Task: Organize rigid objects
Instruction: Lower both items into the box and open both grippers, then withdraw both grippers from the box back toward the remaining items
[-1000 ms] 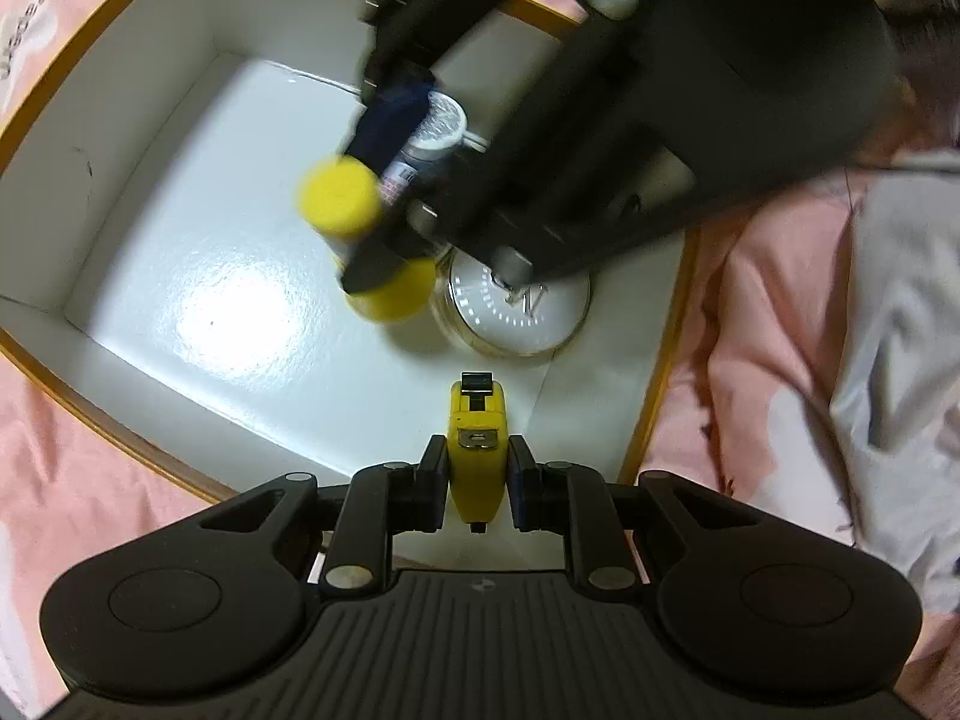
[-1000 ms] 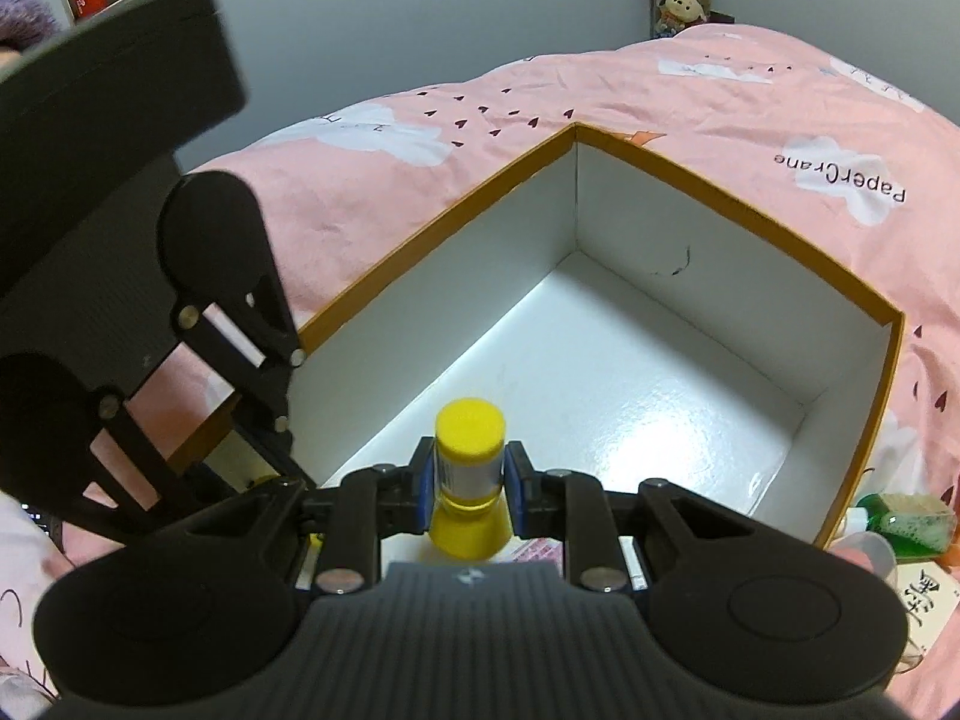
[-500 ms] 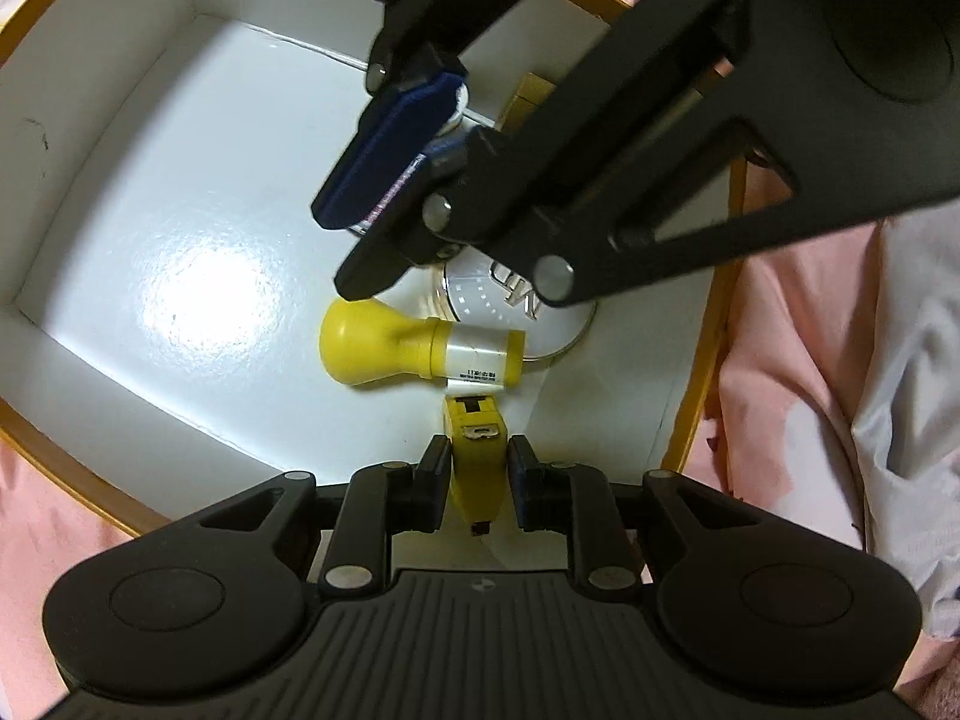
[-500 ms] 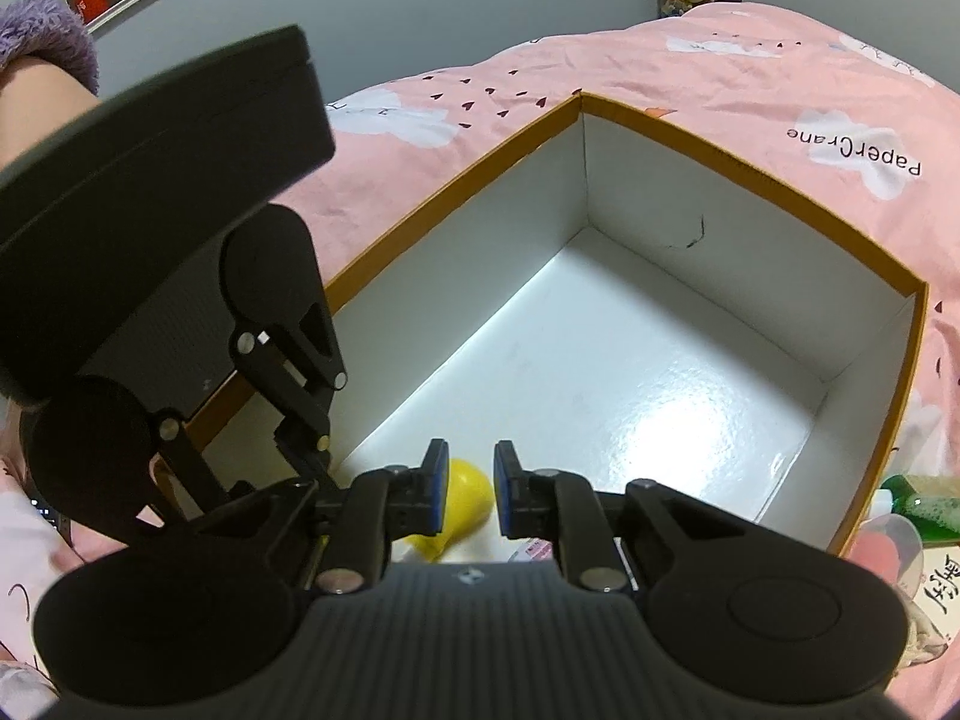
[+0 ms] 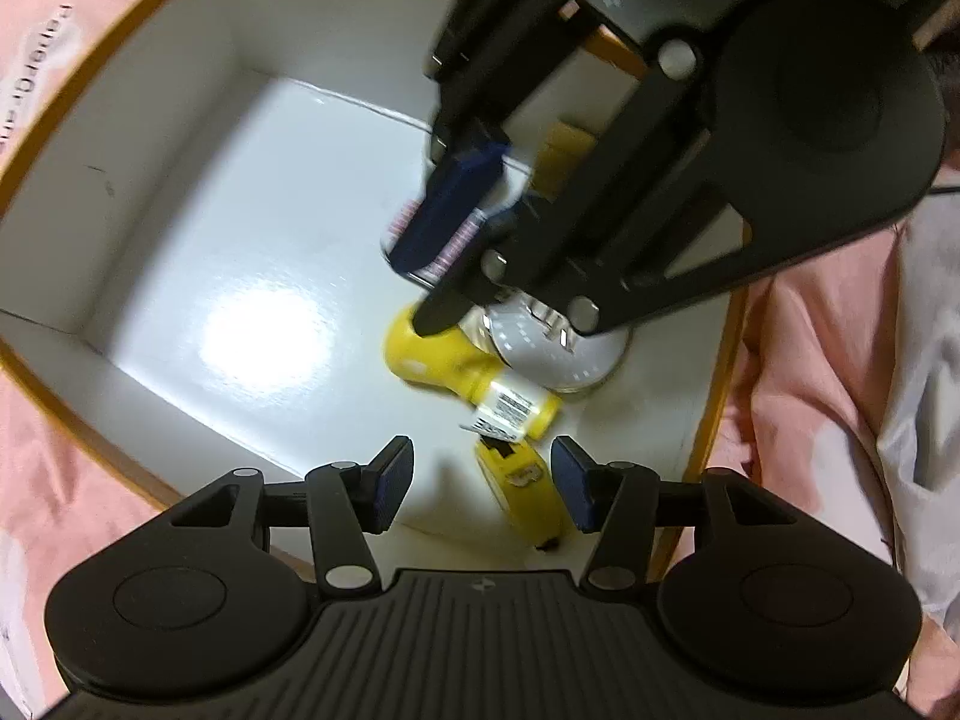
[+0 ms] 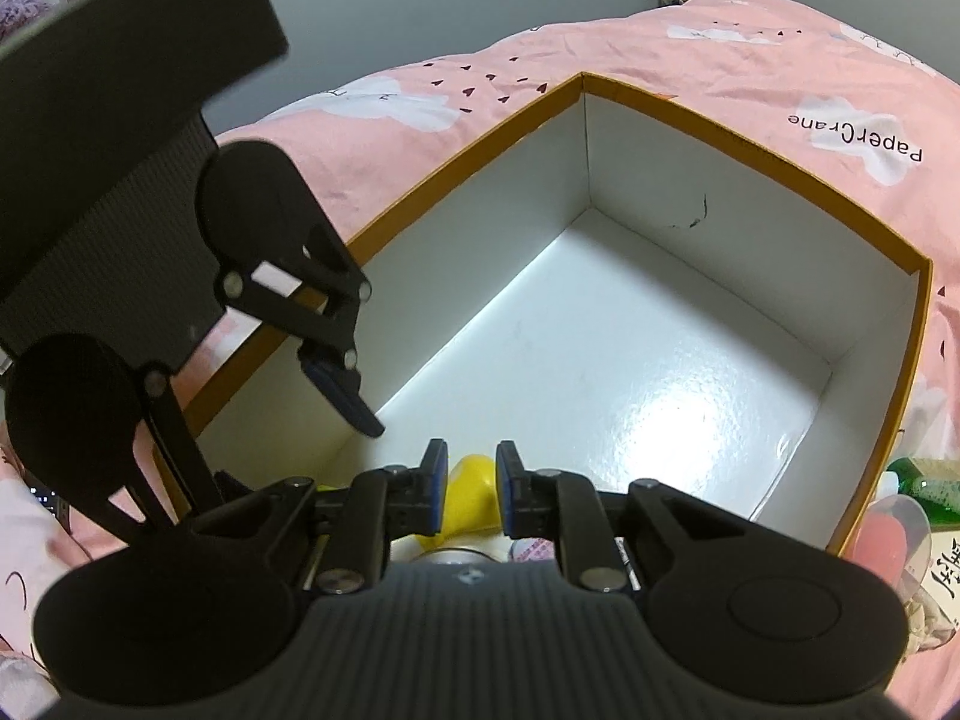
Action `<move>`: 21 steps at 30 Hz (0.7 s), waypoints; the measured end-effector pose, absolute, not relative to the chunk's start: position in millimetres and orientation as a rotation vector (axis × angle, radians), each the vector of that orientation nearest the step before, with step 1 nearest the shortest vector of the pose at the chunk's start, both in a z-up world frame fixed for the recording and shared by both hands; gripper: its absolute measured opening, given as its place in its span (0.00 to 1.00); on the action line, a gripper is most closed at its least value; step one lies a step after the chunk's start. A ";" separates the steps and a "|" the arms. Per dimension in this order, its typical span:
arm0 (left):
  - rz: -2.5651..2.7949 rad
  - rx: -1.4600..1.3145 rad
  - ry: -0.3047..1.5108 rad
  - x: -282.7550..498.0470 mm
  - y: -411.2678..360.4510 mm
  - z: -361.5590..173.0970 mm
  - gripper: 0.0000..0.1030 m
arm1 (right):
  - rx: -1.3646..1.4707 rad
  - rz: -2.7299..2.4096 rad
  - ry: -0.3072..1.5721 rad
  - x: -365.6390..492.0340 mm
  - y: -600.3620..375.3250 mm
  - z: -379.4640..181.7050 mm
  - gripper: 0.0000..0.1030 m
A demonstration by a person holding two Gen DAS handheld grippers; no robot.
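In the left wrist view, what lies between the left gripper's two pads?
The small yellow tape measure lies on the white box floor between the left gripper's pads, which have just opened and stand clear of it.

Pink bedspread (image 6: 750,60) carries orange-rimmed white box (image 6: 720,126).

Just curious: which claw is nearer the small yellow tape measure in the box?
Left. The left claw stands open around the small yellow tape measure; the right claw hangs farther off, above the yellow bottle.
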State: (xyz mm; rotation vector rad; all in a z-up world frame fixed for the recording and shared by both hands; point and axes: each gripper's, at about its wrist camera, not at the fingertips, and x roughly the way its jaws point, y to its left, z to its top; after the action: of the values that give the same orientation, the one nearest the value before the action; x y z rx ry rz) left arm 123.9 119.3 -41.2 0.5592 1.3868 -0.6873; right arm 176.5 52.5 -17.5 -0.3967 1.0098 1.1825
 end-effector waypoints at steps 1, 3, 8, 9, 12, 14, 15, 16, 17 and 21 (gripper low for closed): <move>-0.683 0.556 1.373 123.6 120.9 -38.6 0.60 | -0.396 1.183 1.010 177.2 53.1 -17.6 0.16; -0.660 0.557 1.345 120.4 120.4 -29.8 0.56 | -0.397 1.185 1.009 177.4 54.5 -17.8 0.17; -0.624 0.551 1.323 121.4 122.3 -23.6 0.46 | -0.411 1.185 1.007 177.2 58.3 -20.4 0.26; -0.619 0.550 1.321 120.4 122.3 -22.8 0.45 | -0.411 1.184 1.009 177.6 59.1 -21.1 0.26; -0.580 0.566 1.303 118.6 120.5 -23.1 0.33 | -0.408 1.191 1.023 177.4 60.3 -23.4 0.26; -0.571 0.562 1.299 122.6 123.1 -24.8 0.32 | -0.412 1.197 1.028 176.4 61.8 -24.9 0.26; -0.580 0.560 1.303 125.9 124.1 -25.3 0.32 | -0.414 1.202 1.030 175.0 62.0 -25.6 0.26; -0.586 0.560 1.302 125.6 123.9 -24.1 0.32 | -0.417 1.209 1.033 173.7 62.0 -26.1 0.26; -0.583 0.554 1.298 125.9 124.7 -21.5 0.32 | -0.426 1.217 1.036 172.3 62.9 -26.7 0.26; -0.523 0.489 1.275 127.2 138.4 -7.0 0.32 | -0.455 1.268 1.065 162.2 68.6 -30.8 0.23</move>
State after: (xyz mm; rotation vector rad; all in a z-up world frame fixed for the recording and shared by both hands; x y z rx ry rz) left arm 127.2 138.4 -7.0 0.4890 1.2748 -0.5226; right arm 162.2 68.6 -30.8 -0.4554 1.0648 1.2679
